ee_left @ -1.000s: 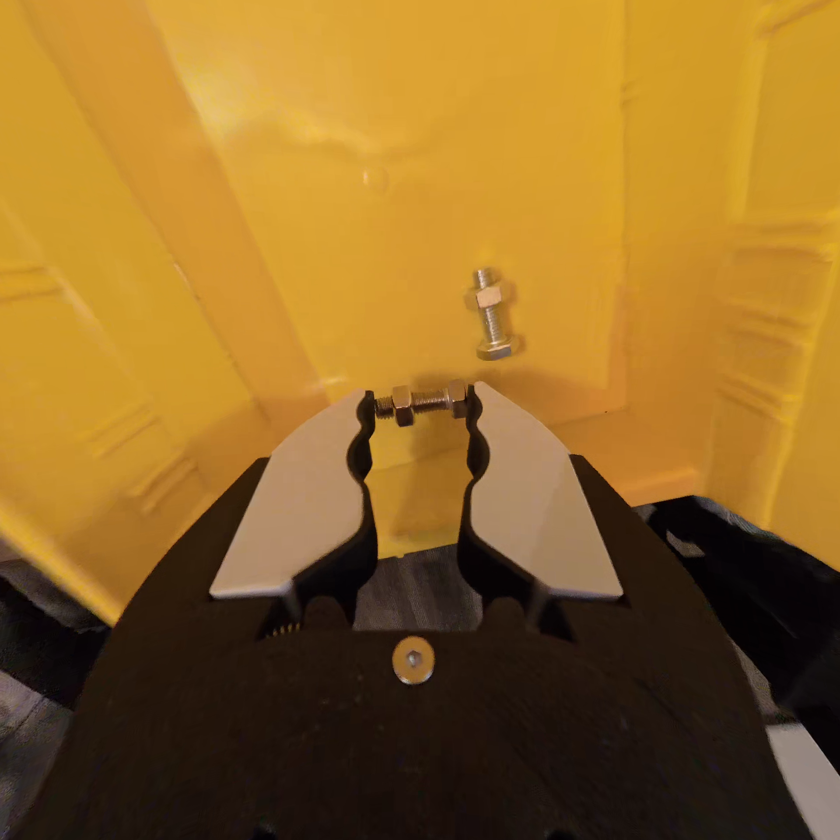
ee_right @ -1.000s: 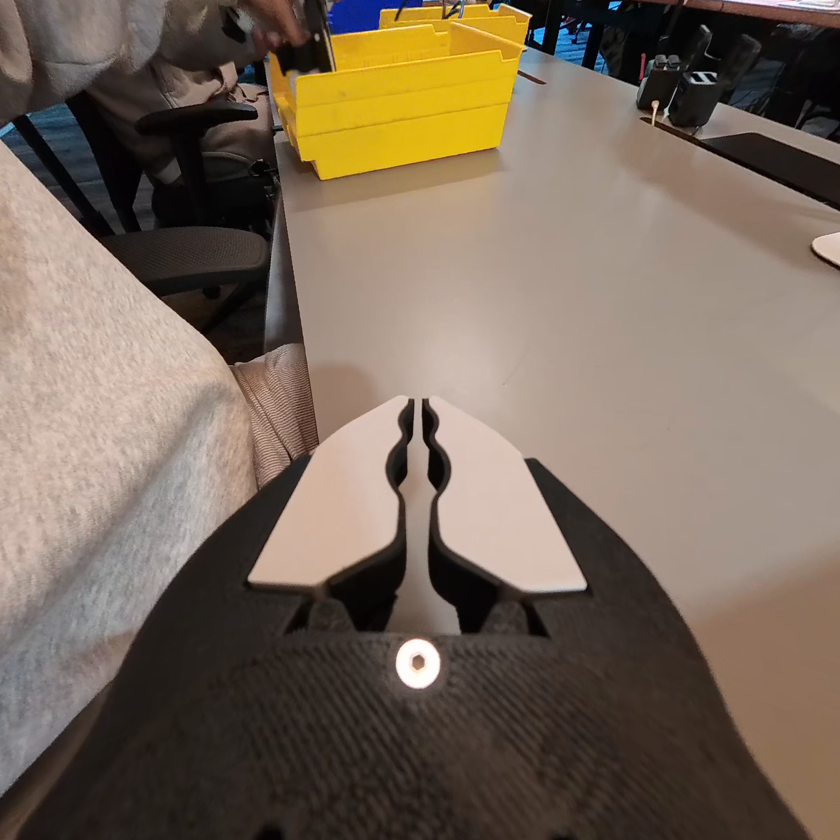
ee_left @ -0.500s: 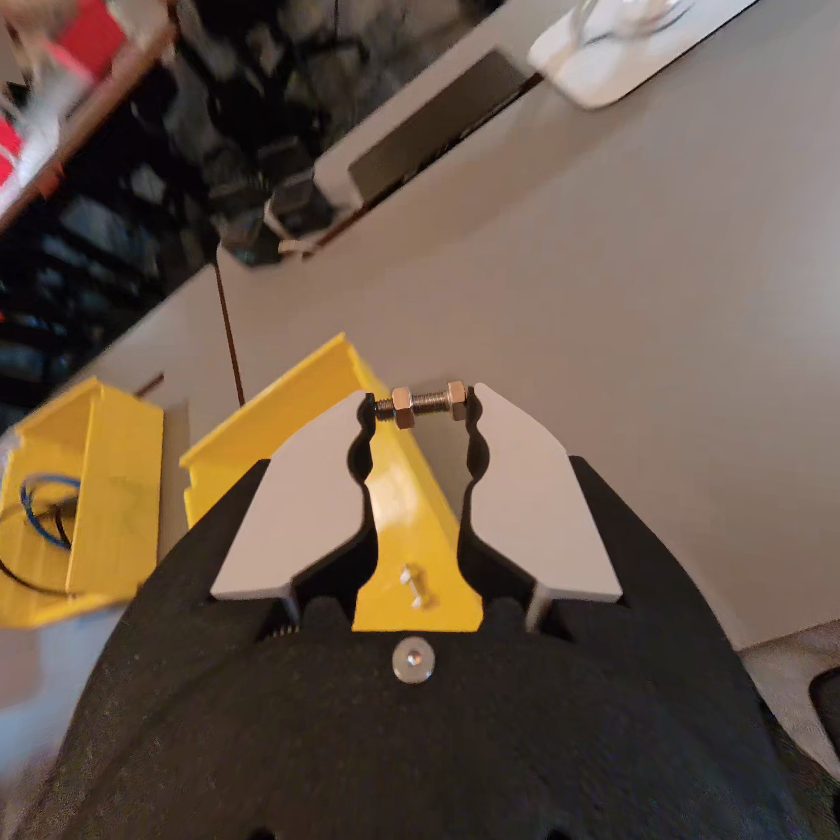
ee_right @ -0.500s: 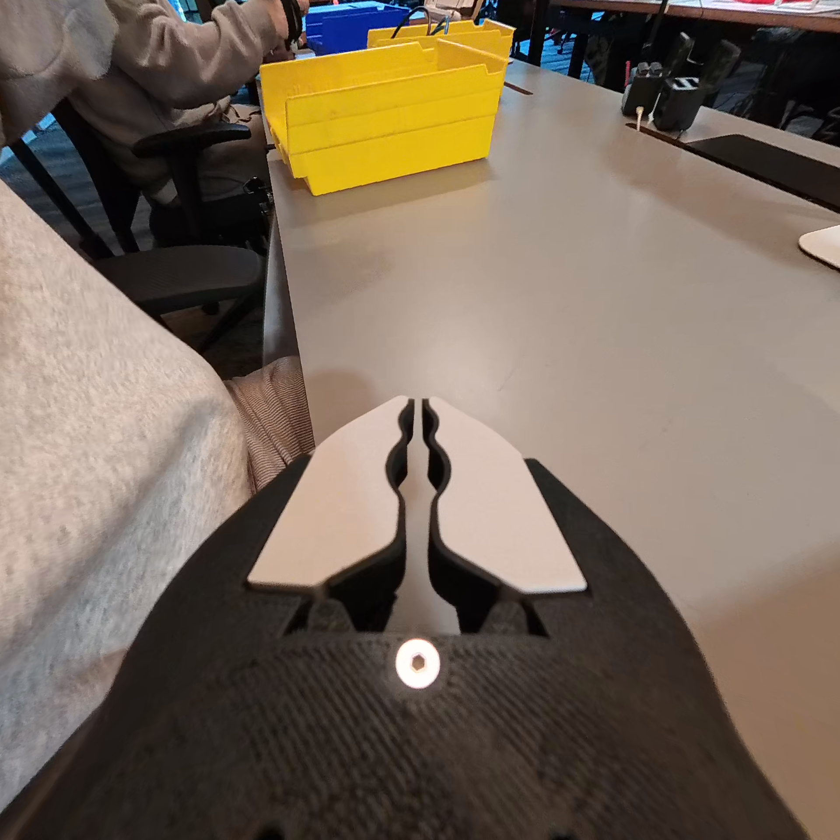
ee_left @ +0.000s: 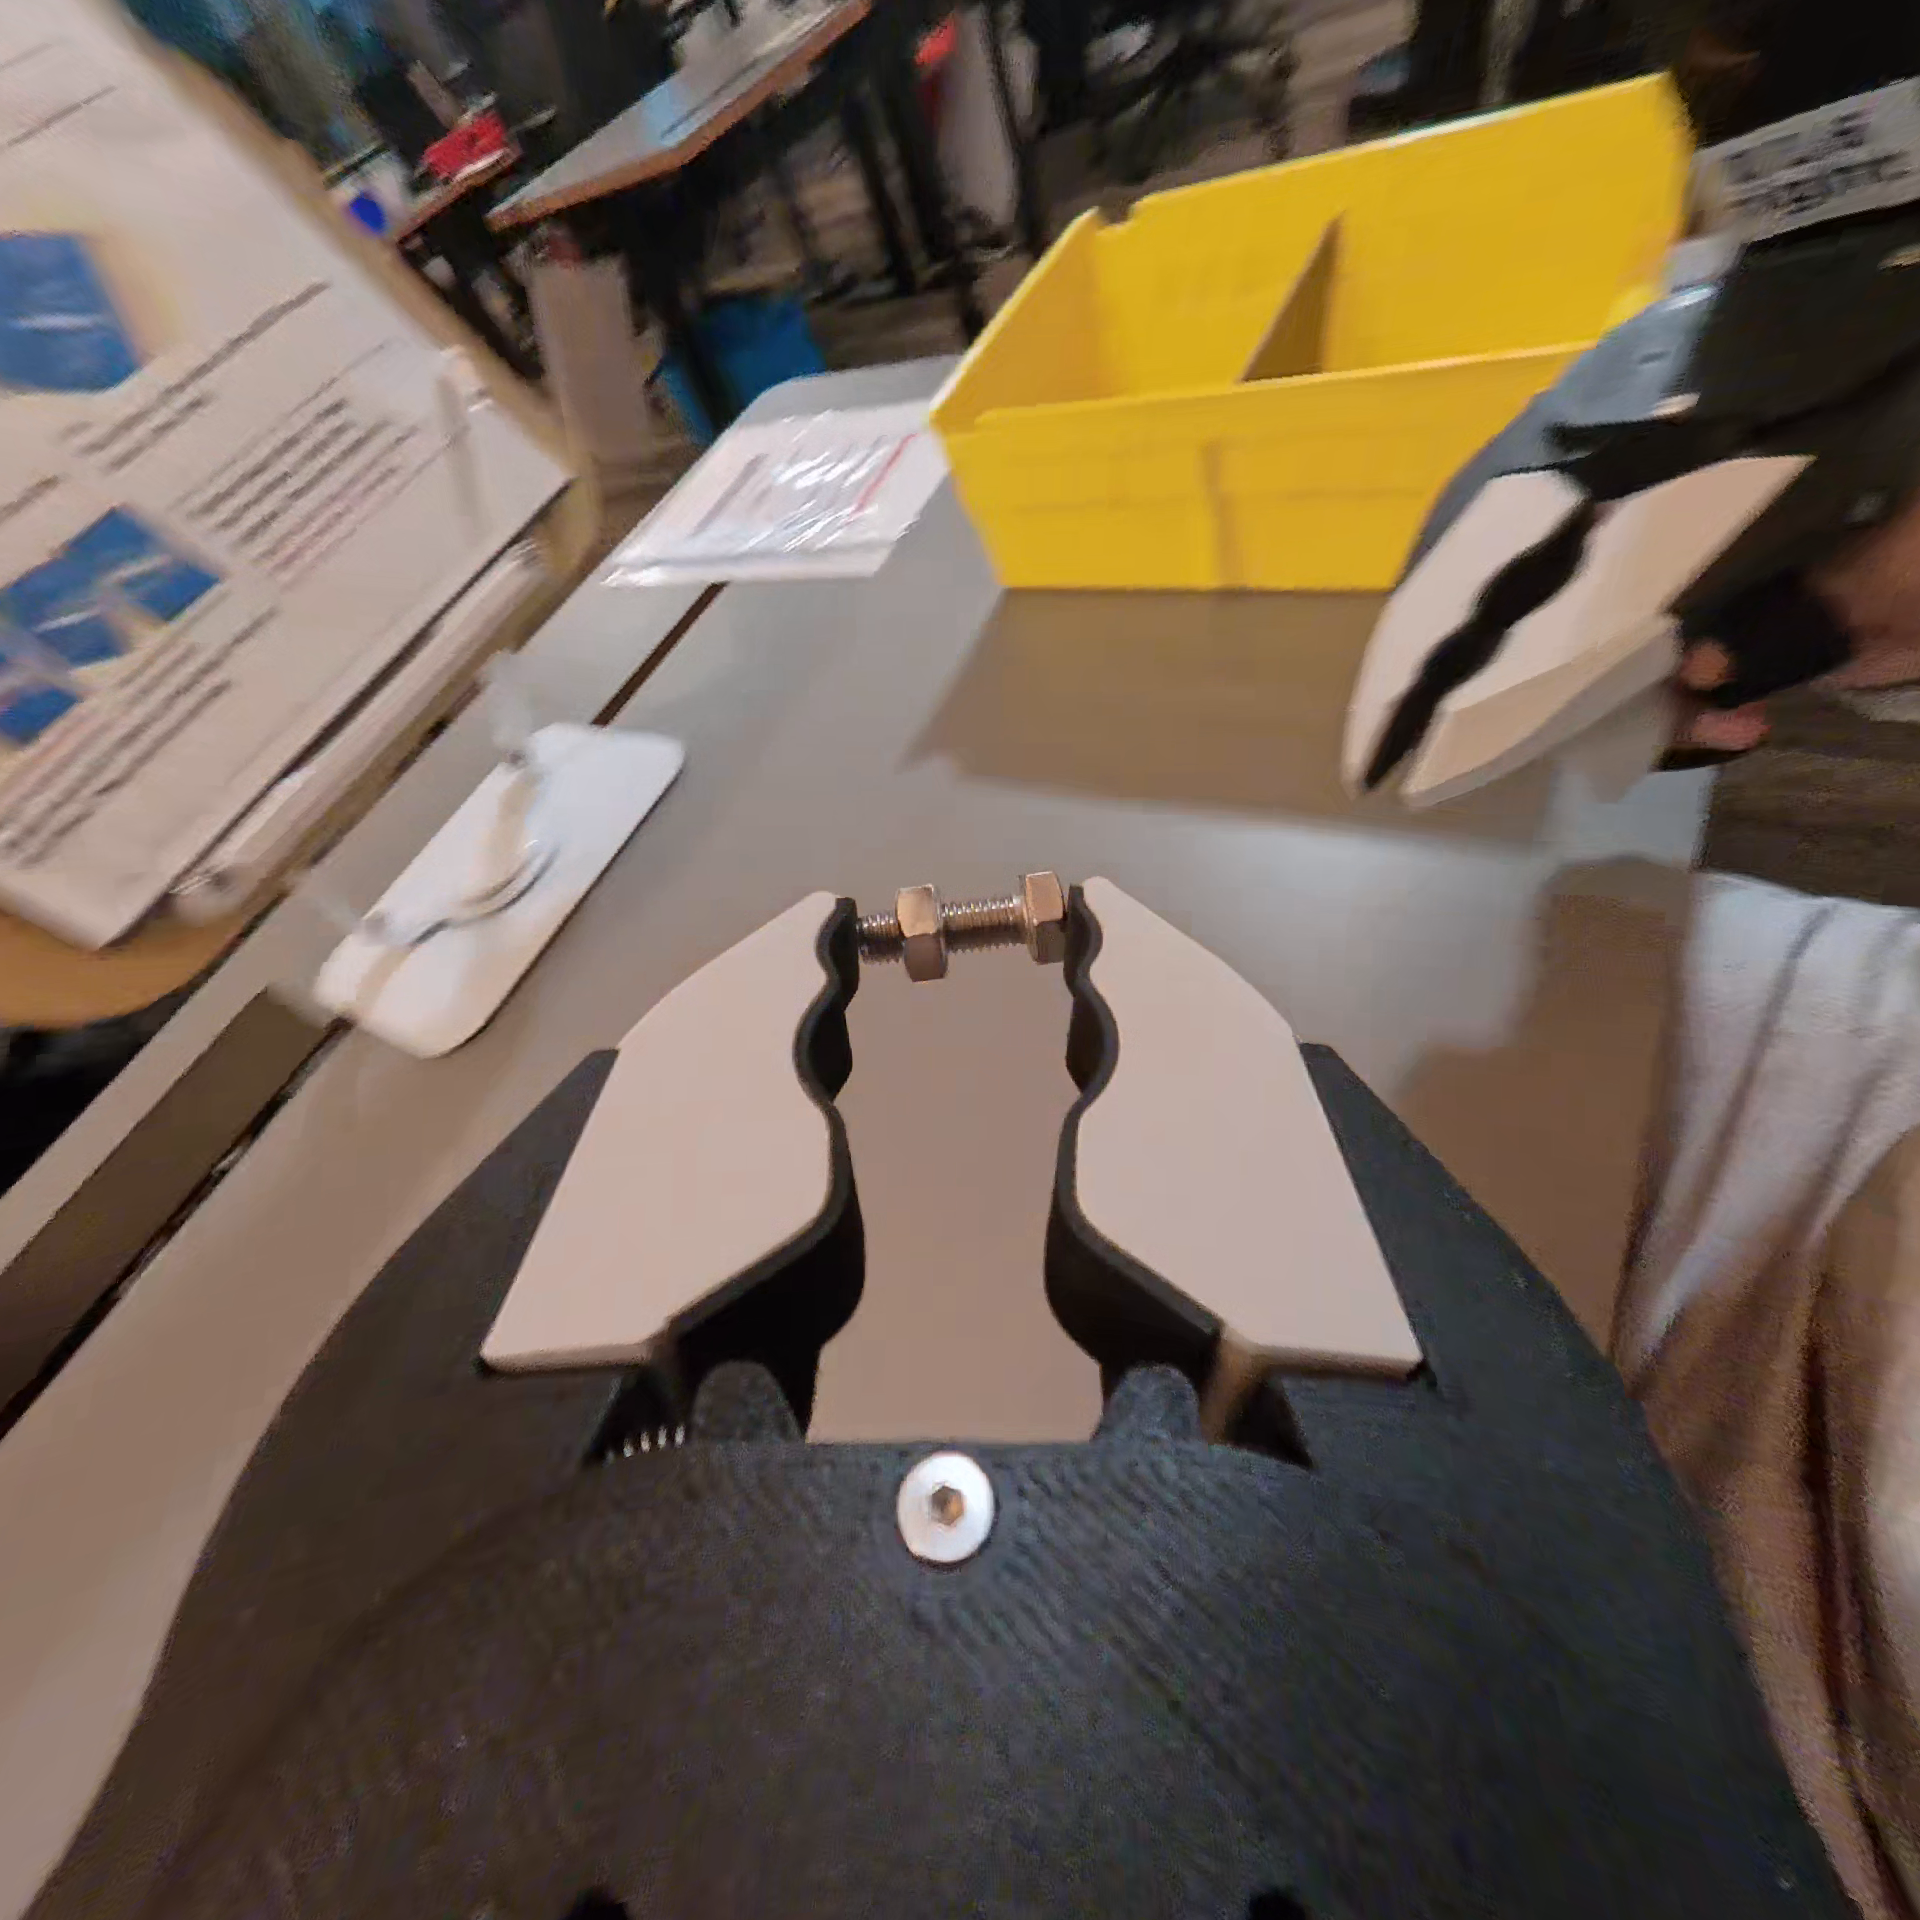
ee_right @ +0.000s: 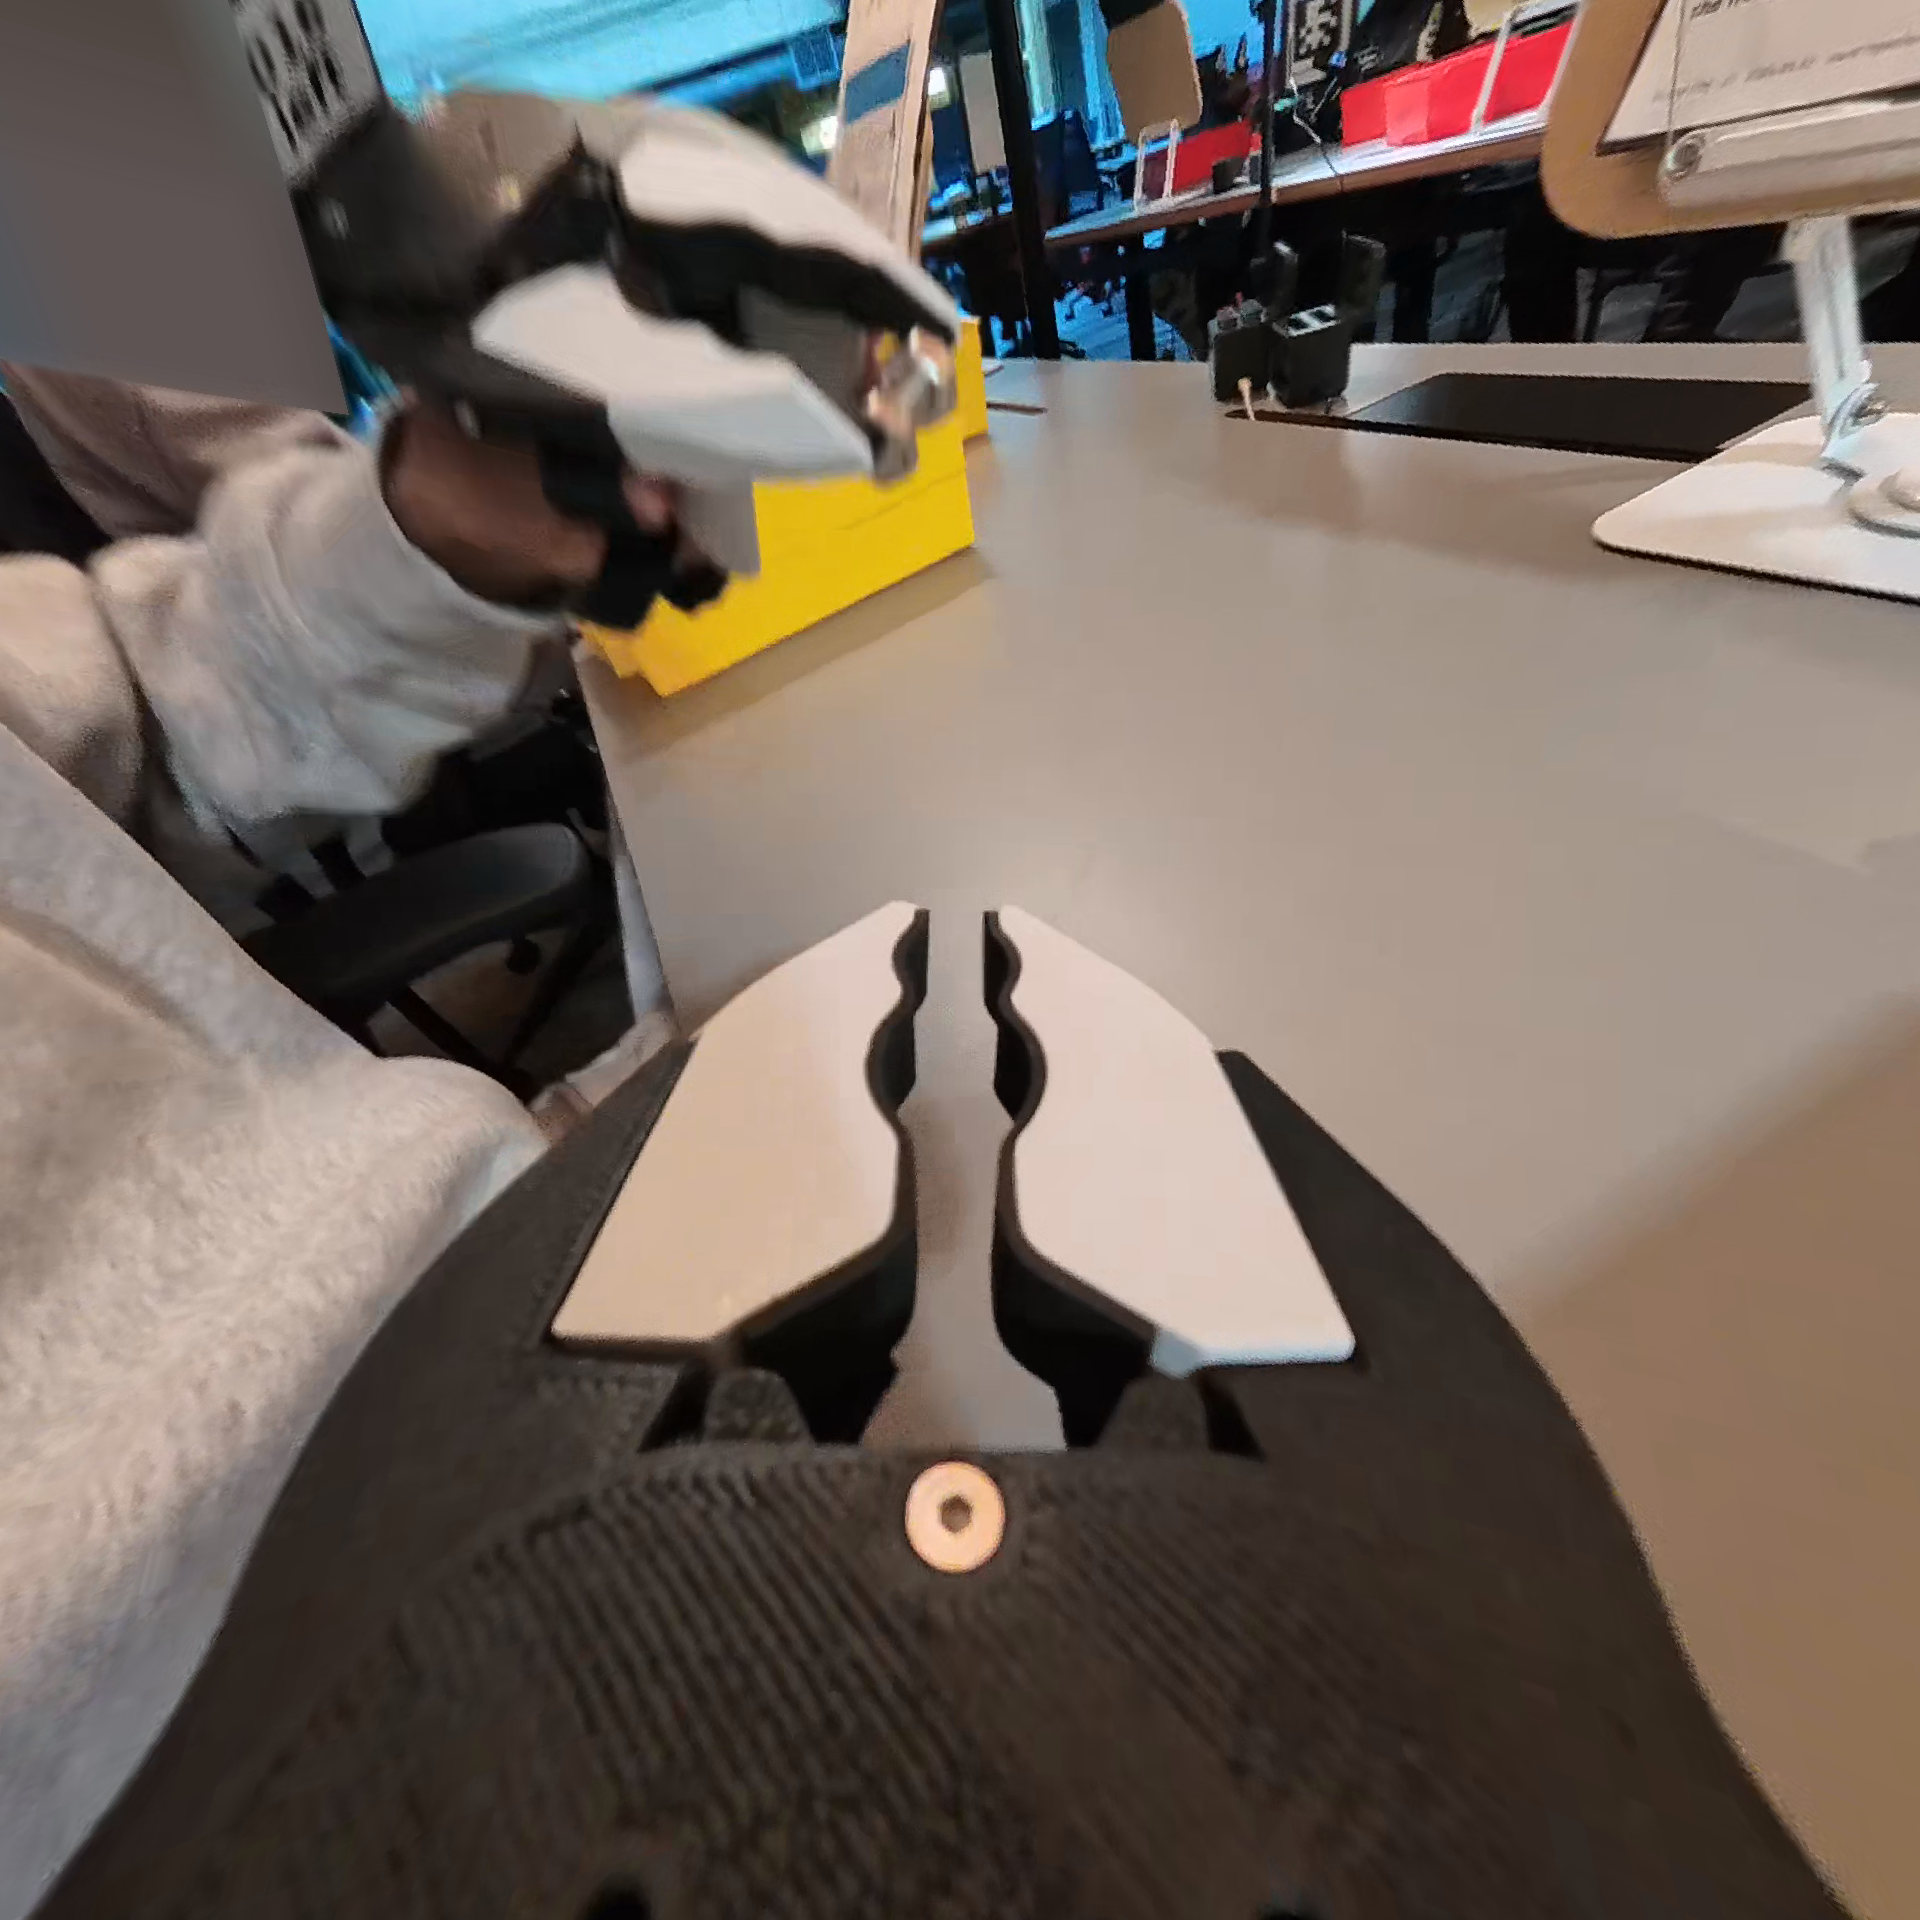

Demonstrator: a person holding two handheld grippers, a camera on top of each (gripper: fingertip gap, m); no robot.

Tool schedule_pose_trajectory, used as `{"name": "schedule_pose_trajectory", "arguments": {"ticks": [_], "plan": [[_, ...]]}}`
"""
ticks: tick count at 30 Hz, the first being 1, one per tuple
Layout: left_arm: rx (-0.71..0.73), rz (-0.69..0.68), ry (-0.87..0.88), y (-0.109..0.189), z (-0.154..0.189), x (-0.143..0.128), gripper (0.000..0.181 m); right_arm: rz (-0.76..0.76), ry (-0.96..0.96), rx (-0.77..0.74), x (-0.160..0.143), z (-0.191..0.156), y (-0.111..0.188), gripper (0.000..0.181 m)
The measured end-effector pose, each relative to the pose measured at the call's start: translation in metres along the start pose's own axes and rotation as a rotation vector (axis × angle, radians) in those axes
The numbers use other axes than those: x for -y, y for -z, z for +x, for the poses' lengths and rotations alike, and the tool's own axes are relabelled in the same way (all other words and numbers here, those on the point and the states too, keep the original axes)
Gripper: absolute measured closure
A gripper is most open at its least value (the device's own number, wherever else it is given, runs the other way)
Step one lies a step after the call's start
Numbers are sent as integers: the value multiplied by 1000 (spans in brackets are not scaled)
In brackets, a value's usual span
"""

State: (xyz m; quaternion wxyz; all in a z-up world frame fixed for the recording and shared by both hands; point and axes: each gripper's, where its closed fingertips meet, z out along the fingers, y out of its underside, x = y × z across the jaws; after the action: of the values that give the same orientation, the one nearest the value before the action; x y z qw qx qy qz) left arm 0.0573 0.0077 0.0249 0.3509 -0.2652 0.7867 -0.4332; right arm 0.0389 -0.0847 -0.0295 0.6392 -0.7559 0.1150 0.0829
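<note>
My left gripper (ee_left: 961, 925) is shut on a steel bolt with a nut (ee_left: 977, 920), held crosswise between the fingertips above the grey table (ee_left: 1039, 727). It also shows blurred in the right wrist view (ee_right: 904, 405), with the bolt (ee_right: 914, 390) at its tip. My right gripper (ee_right: 956, 914) is empty, its fingers a narrow gap apart, low over the table near its front edge. It also shows in the left wrist view (ee_left: 1387, 774), to the right and ahead of the bolt. A divided yellow bin (ee_left: 1195, 488) stands behind both.
A white monitor base (ee_left: 499, 883) sits left of the bolt, also seen in the right wrist view (ee_right: 1766, 509). A clear bag of papers (ee_left: 790, 499) lies by the bin. A poster board (ee_left: 208, 468) leans at the left. A grey sleeve (ee_right: 208, 1247) and chair (ee_right: 416, 914) are at the table's edge.
My left gripper lifted the bolt out of the yellow bin and swung it over the table toward the right gripper. The right gripper's fingers have parted slightly.
</note>
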Motion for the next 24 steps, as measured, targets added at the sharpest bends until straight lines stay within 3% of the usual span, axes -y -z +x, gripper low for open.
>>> {"name": "schedule_pose_trajectory", "arguments": {"ticks": [1,6,13,24], "plan": [[-40,23,-5,-11,15,2,140,16,-38,23,2,-1,2,171],[-192,74,4,-47,69,1,140,101,-305,140,12,1,10,167],[-256,114,-38,-58,99,-8,141,42,-637,298,-2,7,9,159],[-339,192,-40,-56,120,-13,141,-99,-765,471,-23,-17,-4,170]]}}
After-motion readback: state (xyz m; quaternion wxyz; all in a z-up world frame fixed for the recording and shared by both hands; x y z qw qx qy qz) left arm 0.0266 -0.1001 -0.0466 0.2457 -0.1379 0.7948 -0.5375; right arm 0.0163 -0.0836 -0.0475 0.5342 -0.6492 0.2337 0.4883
